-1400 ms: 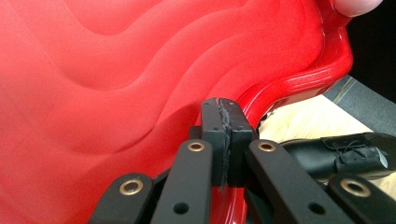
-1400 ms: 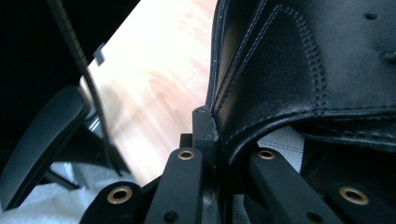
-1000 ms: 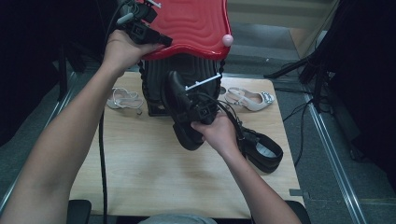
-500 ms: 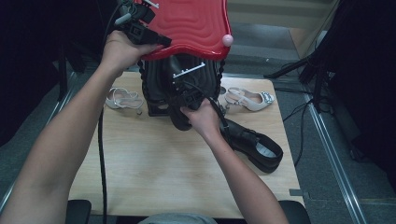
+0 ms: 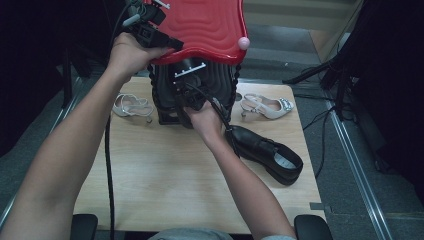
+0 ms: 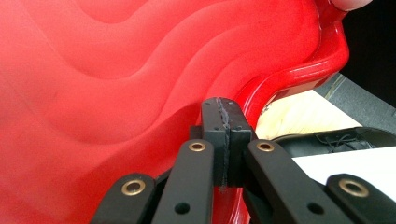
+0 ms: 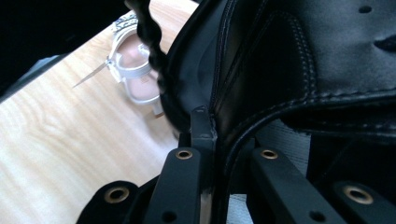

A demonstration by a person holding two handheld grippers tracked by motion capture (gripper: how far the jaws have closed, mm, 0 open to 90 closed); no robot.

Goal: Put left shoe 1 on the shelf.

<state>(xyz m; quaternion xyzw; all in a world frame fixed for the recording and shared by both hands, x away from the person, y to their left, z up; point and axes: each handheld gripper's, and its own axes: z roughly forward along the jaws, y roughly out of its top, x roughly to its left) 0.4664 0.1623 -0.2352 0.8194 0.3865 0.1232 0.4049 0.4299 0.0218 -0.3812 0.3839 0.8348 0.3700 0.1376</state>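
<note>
A red wavy lid [image 5: 210, 25] [image 6: 116, 70] is tilted up over a black bin [image 5: 222, 85]. My left gripper [image 5: 170, 46] [image 6: 222, 135] is shut on the lid's near rim. My right gripper [image 5: 192, 95] [image 7: 212, 130] reaches into the bin's mouth under the lid. It holds a black leather shoe [image 5: 182, 107] [image 7: 303, 56] by its collar. Its jaws have just been opening a little, with the shoe's edge still pinched between them. The matching black shoe [image 5: 267, 152] lies on the table to the right.
On the wooden table [image 5: 150, 180], a silver heeled sandal [image 5: 131, 106] [image 7: 133, 70] lies left of the bin and another [image 5: 267, 106] lies to its right. A black beaded cord [image 5: 233, 85] [image 7: 149, 37] hangs beside the bin. Dark floor and cables surround the table.
My right hand has carried the black shoe from above the table's middle up and back into the bin's mouth. The left hand and the raised lid have stayed put.
</note>
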